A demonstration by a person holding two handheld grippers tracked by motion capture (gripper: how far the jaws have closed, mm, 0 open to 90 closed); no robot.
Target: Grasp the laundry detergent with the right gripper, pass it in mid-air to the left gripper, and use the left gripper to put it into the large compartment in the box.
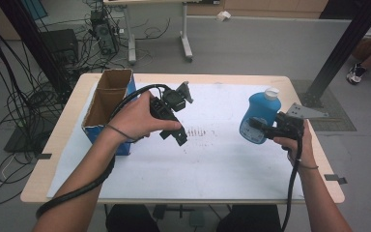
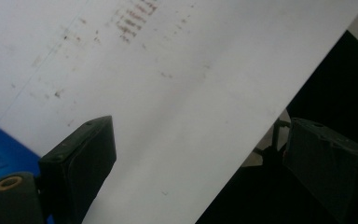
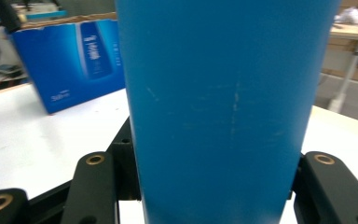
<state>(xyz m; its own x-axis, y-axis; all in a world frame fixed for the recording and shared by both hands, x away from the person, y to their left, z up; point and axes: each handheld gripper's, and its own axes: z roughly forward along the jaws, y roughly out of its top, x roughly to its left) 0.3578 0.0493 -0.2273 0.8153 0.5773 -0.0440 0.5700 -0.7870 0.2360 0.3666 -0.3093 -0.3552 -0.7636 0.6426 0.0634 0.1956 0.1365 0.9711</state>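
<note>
Blue bottle [image 1: 260, 118]: white cap on top, tilted slightly, lifted clear of the table at its right side. In the right gripper view its blue body [image 3: 223, 107] stands upright between the two black jaws, which press against it on either side.

Right gripper [image 1: 263, 131]: clamped on the bottle's lower body, held by the person's right hand [image 1: 297, 142]; grey three-cornered plate on top, cable trailing down along the forearm.

Left gripper [image 1: 179, 137]: held by the left hand [image 1: 137, 118] above the middle-left of the table, pointing down and toward the person. In the left gripper view its jaws stand wide apart with nothing between them, over the white sheet [image 2: 177, 93].

White sheet [image 1: 212, 159]: covers most of the table top; a patch of small brownish marks [image 1: 200, 131] near its middle.

Cardboard box [image 1: 107, 104]: blue sides, open top, two compartments, at the table's left edge, just beside the left hand.

Table [image 1: 67, 140]: light wood rim, grey floor around it.
</note>
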